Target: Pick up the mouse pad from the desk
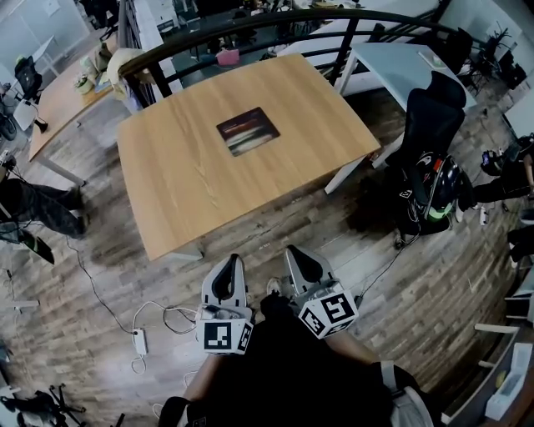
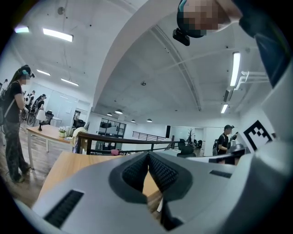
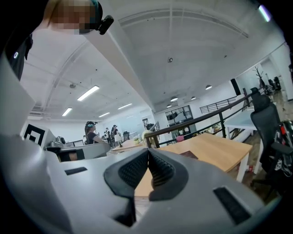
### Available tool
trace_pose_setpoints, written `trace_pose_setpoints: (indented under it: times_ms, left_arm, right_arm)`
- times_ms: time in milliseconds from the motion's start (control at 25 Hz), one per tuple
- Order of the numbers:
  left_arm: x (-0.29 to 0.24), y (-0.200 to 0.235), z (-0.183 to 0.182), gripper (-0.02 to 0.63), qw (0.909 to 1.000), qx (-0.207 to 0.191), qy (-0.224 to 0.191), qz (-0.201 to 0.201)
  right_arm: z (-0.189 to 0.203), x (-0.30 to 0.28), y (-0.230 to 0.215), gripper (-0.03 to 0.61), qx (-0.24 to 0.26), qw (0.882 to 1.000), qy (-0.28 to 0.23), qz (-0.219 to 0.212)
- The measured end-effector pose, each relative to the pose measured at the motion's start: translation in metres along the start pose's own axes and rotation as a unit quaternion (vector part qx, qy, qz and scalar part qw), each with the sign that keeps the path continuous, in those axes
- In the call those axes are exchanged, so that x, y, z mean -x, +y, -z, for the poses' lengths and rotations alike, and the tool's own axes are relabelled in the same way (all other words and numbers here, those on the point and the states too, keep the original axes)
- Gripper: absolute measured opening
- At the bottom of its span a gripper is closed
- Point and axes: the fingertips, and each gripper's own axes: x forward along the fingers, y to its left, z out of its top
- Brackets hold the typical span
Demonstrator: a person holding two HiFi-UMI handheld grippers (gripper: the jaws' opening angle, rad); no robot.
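A dark rectangular mouse pad (image 1: 248,131) with a reddish picture lies flat near the middle of the wooden desk (image 1: 183,175). In the right gripper view only a thin dark edge of the mouse pad (image 3: 188,155) shows on the desktop. Both grippers hover over the floor short of the desk's near edge, held close to the person's body. My left gripper (image 1: 231,265) is shut with nothing in it, its pads (image 2: 137,171) meeting. My right gripper (image 1: 294,257) is shut and empty too, fingertips (image 3: 137,168) pressed together.
A black office chair (image 1: 430,125) and a bag (image 1: 435,188) stand right of the desk. A white cable with a power brick (image 1: 140,340) lies on the floor at the left. A dark railing (image 1: 250,25) runs behind the desk. People stand at desks (image 2: 13,123) to the left.
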Motion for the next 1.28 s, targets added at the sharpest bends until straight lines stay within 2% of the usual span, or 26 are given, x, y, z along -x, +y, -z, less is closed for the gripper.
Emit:
trace_pose_setpoints:
  times_ms: [280, 600, 920, 1280]
  left_arm:
    - [-0.036, -0.013, 0.003, 0.023, 0.9998, -0.003, 0.006, -0.016]
    - [-0.073, 0.001, 0.006, 0.023, 0.9994, 0.002, 0.011, -0.033]
    - [-0.130, 0.021, 0.007, 0.023, 0.9996, 0.006, 0.008, -0.026]
    - [-0.210, 0.067, 0.002, 0.023, 0.9997, 0.014, 0.013, -0.016]
  right_arm:
    - [-0.010, -0.016, -0.043, 0.031, 0.001, 1.000, 0.008, -0.009]
    - [-0.014, -0.043, -0.064, 0.031, -0.002, 1.000, 0.012, -0.011]
    - [-0.021, -0.083, -0.094, 0.031, -0.002, 1.000, 0.016, -0.002]
    - [-0.044, -0.163, -0.124, 0.031, 0.009, 1.000, 0.022, 0.007]
